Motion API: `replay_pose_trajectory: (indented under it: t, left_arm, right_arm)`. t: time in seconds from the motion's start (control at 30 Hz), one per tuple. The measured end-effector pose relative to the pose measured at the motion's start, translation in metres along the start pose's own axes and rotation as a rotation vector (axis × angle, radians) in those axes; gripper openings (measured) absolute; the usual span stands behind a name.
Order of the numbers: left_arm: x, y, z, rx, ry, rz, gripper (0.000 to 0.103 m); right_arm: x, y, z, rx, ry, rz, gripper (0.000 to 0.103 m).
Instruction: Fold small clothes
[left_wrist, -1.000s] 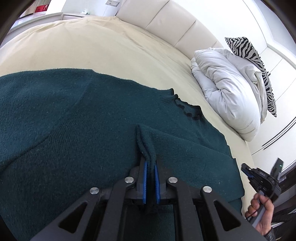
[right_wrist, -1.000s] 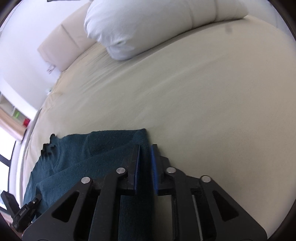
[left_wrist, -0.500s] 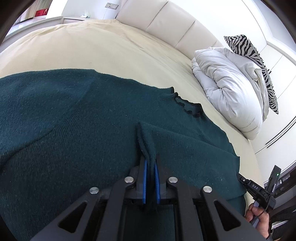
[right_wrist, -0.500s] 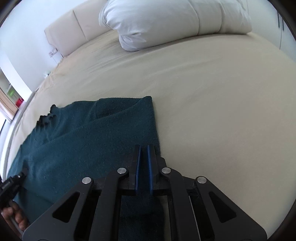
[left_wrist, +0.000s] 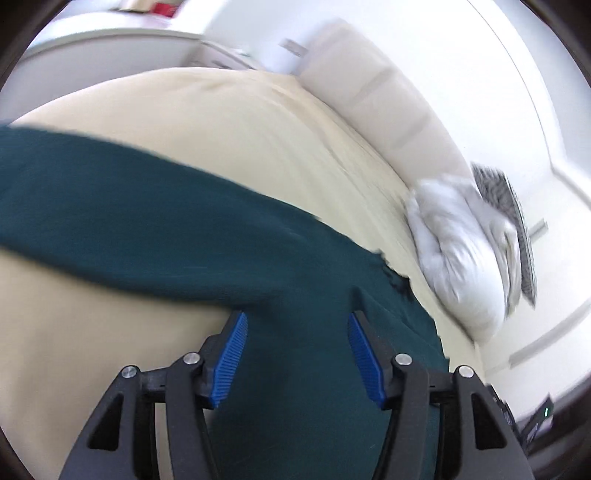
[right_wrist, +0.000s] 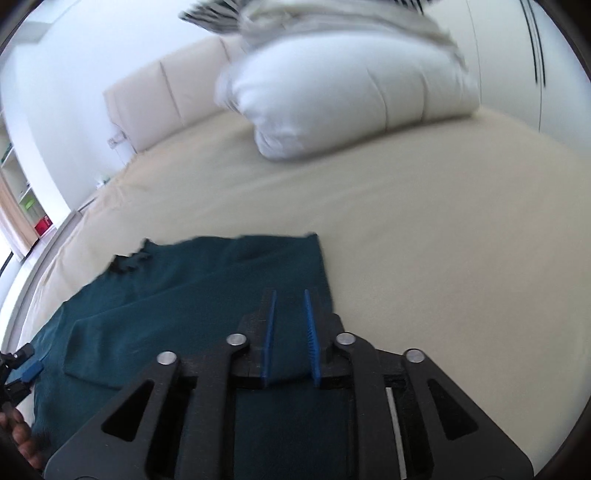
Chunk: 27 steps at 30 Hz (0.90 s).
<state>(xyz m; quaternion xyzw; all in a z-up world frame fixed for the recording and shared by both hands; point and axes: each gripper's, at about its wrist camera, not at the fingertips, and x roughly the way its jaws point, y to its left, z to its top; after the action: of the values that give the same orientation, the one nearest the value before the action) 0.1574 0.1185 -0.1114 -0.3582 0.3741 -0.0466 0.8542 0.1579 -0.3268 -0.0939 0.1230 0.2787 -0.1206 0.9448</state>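
Dark green sweater lay flat on the cream bed, spread from far left to near right in the left wrist view, with its frilled collar towards the white duvet. Left gripper released: jaws just opened wide, blue pads clear of the knit, sweater lying beneath and between them but not pinched. Striped cushion sat behind the duvet, near the padded headboard.

In the right wrist view, sweater seen folded over itself, straight edge at right, collar at far left. Right gripper also released: jaws just opened to a narrower gap, pads apart with green cloth below them and nothing clamped. Bare bed stretched right and far, up to the duvet. Hand at near left edge, with the other tool above it. Both views blurred.
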Motion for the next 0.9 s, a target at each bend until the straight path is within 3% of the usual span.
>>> replay_pose_trajectory:
  t: [0.03, 0.07, 0.1, 0.17, 0.27, 0.33, 0.37, 0.67, 0.7, 0.77, 0.8, 0.83, 0.9]
  left_arm:
    - [-0.017, 0.022, 0.002, -0.047, -0.029, 0.021, 0.060]
    - [-0.033, 0.043, 0.004, -0.087, -0.058, 0.045, 0.060]
    - [-0.049, 0.067, 0.006, -0.138, -0.087, 0.070, 0.060]
    - [-0.073, 0.110, 0.010, -0.254, -0.130, 0.083, 0.061]
    - [-0.105, 0.155, 0.017, -0.391, -0.205, 0.093, 0.062]
    - [-0.120, 0.169, 0.023, -0.441, -0.259, 0.117, 0.078]
    - [-0.124, 0.175, 0.026, -0.456, -0.283, 0.121, 0.080]
    - [-0.113, 0.219, 0.058, -0.656, -0.360, 0.026, 0.080]
    - [-0.112, 0.220, 0.064, -0.667, -0.358, 0.033, 0.074]
    - [-0.107, 0.220, 0.073, -0.668, -0.343, 0.035, 0.045]
    - [-0.105, 0.218, 0.076, -0.662, -0.325, 0.040, 0.020]
    - [-0.106, 0.214, 0.079, -0.650, -0.318, 0.053, 0.009]
    - [-0.116, 0.191, 0.083, -0.570, -0.342, 0.094, 0.008]
  right_arm:
    - [-0.014, 0.011, -0.004, -0.017, -0.037, 0.009, 0.056]
    - [-0.029, 0.022, -0.009, -0.030, -0.084, 0.019, 0.084]
    - [-0.047, 0.038, -0.015, -0.045, -0.144, 0.026, 0.098]
    - [-0.068, 0.062, -0.023, -0.077, -0.185, 0.059, 0.099]
    - [-0.083, 0.101, -0.029, -0.123, -0.149, 0.161, 0.099]
    - [-0.090, 0.122, -0.033, -0.122, -0.134, 0.224, 0.099]
    - [-0.092, 0.130, -0.035, -0.123, -0.120, 0.242, 0.099]
    - [-0.113, 0.156, -0.054, -0.070, -0.049, 0.324, 0.099]
    - [-0.113, 0.154, -0.056, -0.058, -0.038, 0.326, 0.099]
    - [-0.112, 0.147, -0.058, -0.034, -0.015, 0.331, 0.099]
    - [-0.110, 0.143, -0.061, -0.019, -0.001, 0.326, 0.099]
    - [-0.106, 0.136, -0.060, -0.010, 0.005, 0.318, 0.099]
    - [-0.103, 0.123, -0.063, 0.018, 0.017, 0.305, 0.098]
